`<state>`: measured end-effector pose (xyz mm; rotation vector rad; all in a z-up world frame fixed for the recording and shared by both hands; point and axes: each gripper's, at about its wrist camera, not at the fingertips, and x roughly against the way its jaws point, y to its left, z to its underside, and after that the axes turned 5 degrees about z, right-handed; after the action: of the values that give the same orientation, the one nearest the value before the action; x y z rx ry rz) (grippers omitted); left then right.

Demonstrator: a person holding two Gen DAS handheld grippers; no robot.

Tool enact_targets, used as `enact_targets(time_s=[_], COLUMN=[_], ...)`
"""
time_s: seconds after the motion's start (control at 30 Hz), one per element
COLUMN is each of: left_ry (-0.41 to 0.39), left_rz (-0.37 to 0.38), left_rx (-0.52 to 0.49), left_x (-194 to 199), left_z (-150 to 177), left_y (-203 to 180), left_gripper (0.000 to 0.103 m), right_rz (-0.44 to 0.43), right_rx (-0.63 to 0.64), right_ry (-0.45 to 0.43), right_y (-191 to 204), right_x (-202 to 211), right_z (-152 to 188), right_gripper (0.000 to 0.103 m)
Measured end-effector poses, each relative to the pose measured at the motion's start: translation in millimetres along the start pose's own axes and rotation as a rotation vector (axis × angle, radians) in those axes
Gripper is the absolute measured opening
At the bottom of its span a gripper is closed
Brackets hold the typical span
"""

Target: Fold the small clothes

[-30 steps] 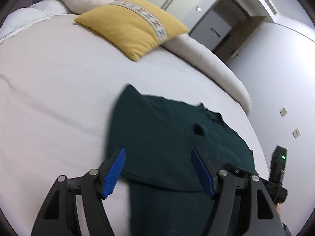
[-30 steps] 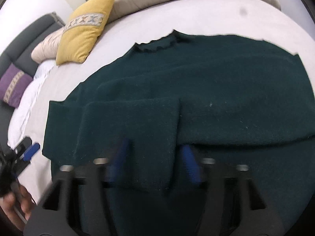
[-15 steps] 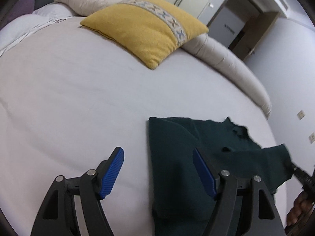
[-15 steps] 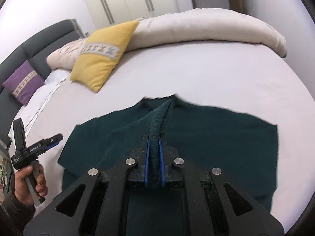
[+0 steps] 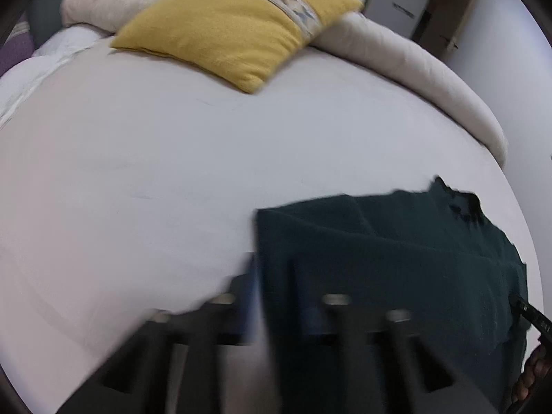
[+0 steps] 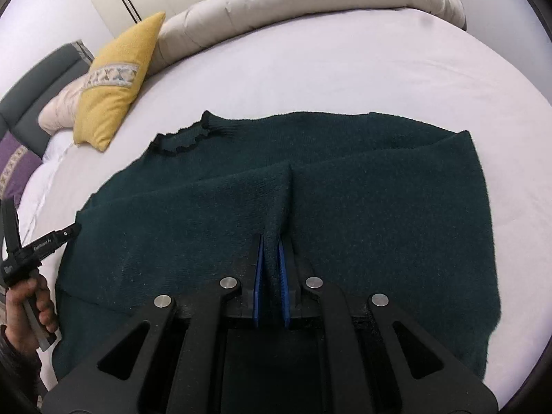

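A dark green knitted sweater (image 6: 362,207) lies spread on the white bed, collar (image 6: 183,136) toward the pillows. My right gripper (image 6: 270,262) is shut on a fold of the sweater near its middle, the knit pinched between the blue pads. In the left wrist view the sweater (image 5: 396,258) lies at the lower right. My left gripper (image 5: 279,296) is blurred by motion at the sweater's left edge, with knit between its fingers; the jaws look closer together, but I cannot tell whether they are shut. It also shows in the right wrist view (image 6: 74,231), at that same edge.
A yellow cushion (image 5: 238,24) and a rolled beige duvet (image 5: 414,69) lie at the far side of the bed (image 5: 138,172). A purple cushion (image 6: 13,169) sits at the headboard. A wall and cupboards stand behind.
My left gripper, open and clear of the sweater before, has moved onto its left edge and its jaws have narrowed. My right gripper has lowered the pinched fold toward the bed.
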<state>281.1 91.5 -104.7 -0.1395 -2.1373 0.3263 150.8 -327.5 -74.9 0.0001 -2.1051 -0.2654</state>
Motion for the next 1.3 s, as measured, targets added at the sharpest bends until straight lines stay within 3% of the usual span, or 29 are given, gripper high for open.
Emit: enact_targets(time_s=[0.07,0.27,0.37,0.43,0.53,0.63,0.67,0.7,0.77,0.87,0.93,1.0,1.07,1.1,1.17,1.2,1.23,1.3], left_ry=[-0.01,-0.018,-0.007,-0.016,-0.017,-0.029,-0.028,-0.027,-0.029,-0.039,-0.12,-0.177,-0.199,-0.193,-0.164,-0.138,-0.088,-0.043], left_rz=[-0.021,-0.014,-0.054,-0.055,-0.022,-0.042,-0.052,-0.064,-0.059,-0.071,-0.103,-0.092,-0.064,-0.057,-0.039,-0.048,-0.066,-0.049], left_rx=[-0.061,-0.081,-0.116,-0.108,-0.086,-0.083,-0.083,-0.084,-0.086,-0.055,-0.041,-0.024,-0.097,-0.142,-0.2,-0.208,-0.206,-0.176], left_x=[6,6,-15,-9,2,8,7,4,1,14,39,58,66,63,47,35,15,-8], left_z=[-4,-13,-5,-6,-6,-2,-1,0,1,-1,-1,1,7,10,17,20,24,32], left_y=[-9,2,2,1,5,4,4,5,8,12,12,8,-15,-27,-46,-50,-48,-39], left_gripper=[0.008,0.007,0.008,0.008,0.009,0.015,0.023,0.03,0.031,0.038,0.038,0.041,0.042,0.044,0.047,0.047,0.047,0.052], right_rz=[-0.007,-0.114,-0.062,-0.097,-0.052,-0.027,-0.018,-0.013,0.002,-0.059,-0.01,0.025,-0.022,-0.038,-0.07,-0.069,-0.065,-0.004], right_rx=[-0.029,-0.182,-0.156,-0.204,-0.129,-0.081,-0.077,-0.08,-0.082,-0.094,-0.114,-0.119,-0.107,-0.097,-0.051,-0.038,-0.029,-0.03], right_ry=[-0.003,0.019,0.079,0.057,0.036,-0.006,-0.01,-0.006,0.035,0.012,-0.002,-0.065,-0.115,-0.126,-0.137,-0.135,-0.121,-0.042], right_y=[2,-6,-9,-16,-7,1,2,1,-5,-16,-19,-17,-7,-1,17,22,23,12], right_x=[10,34,-7,-4,7,22,22,20,6,8,25,44,58,60,55,50,39,8], right_z=[-2,13,21,17,14,10,8,7,10,14,12,8,0,-3,-7,-7,-6,-4], right_gripper=[0.006,0.005,0.003,0.005,0.006,0.006,0.006,0.006,0.007,0.009,0.016,0.017,0.018,0.021,0.037,0.058,0.067,0.061])
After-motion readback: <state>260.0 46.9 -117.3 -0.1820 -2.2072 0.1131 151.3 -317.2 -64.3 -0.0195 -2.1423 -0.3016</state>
